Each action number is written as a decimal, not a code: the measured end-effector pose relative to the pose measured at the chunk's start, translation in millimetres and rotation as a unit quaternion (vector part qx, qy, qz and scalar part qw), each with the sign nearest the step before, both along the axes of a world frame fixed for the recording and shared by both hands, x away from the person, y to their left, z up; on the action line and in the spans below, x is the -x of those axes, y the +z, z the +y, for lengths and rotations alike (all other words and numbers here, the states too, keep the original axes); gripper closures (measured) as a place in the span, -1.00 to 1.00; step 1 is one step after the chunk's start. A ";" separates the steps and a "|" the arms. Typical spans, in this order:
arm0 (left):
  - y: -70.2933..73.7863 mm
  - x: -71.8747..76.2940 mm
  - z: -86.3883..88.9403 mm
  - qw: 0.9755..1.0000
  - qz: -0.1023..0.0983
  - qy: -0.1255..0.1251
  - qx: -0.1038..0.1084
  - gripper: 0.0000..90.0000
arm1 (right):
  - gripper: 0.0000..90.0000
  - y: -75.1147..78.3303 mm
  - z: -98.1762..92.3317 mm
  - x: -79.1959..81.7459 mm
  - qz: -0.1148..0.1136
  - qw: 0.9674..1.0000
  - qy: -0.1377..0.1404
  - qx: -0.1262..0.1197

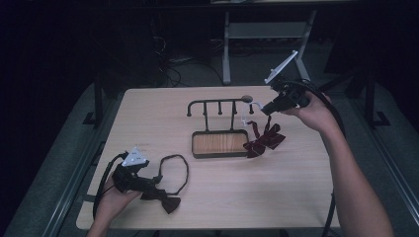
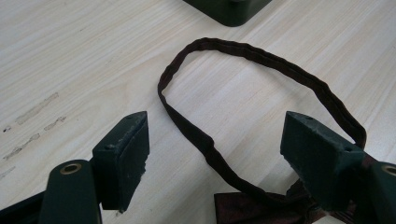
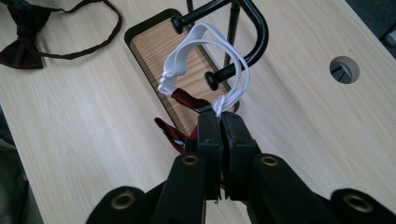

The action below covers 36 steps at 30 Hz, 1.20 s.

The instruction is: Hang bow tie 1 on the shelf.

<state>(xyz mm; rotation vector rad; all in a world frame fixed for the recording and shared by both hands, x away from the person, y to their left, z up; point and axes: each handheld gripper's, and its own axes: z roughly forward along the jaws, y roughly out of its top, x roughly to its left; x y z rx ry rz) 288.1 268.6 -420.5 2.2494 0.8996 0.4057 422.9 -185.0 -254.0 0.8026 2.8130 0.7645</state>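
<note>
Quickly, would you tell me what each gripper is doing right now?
Left gripper: open, holding nothing.
Right gripper: shut on the white elastic band.

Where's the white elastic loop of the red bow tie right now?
In the right gripper view, the white elastic loop is pinched by the right gripper, its far end draped around the black rack's end peg above the wooden tray.

rack (image 1: 220, 106) stands in its tray (image 1: 219, 143) at table (image 1: 296, 197) centre; one bow tie (image 1: 264, 139) just right of the tray, another bow tie (image 1: 165, 200) lower left.

Red bow tie (image 1: 264, 139) hanging, white strap (image 3: 205, 60) looped
</note>
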 end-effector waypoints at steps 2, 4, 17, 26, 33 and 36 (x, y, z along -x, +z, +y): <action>-0.1 0.0 0.0 1.000 0.000 0.000 0.000 -0.46 | 0.93 -0.5 -0.3 -1.8 0.000 1.000 -0.001 0.000; 0.0 0.0 0.3 1.000 0.001 0.000 0.000 -0.46 | 0.93 -1.4 -0.9 -5.3 0.003 1.000 -0.005 0.004; -0.5 -0.1 0.3 1.000 0.004 -0.001 -0.001 -0.46 | 0.93 -10.2 -7.3 -22.4 0.016 0.999 -0.028 0.000; -1.2 0.0 -0.1 1.000 0.006 0.000 0.000 -0.46 | 0.89 -20.5 -11.4 -27.6 0.025 0.999 -0.038 -0.008; -1.1 0.0 -0.6 1.000 0.006 -0.002 -0.001 -0.46 | 0.83 -23.3 -10.2 -25.4 0.019 0.999 -0.037 -0.015; -0.9 0.2 -1.0 1.000 0.007 -0.003 -0.003 -0.46 | 0.81 -26.1 -9.8 -23.7 0.020 0.999 -0.033 -0.018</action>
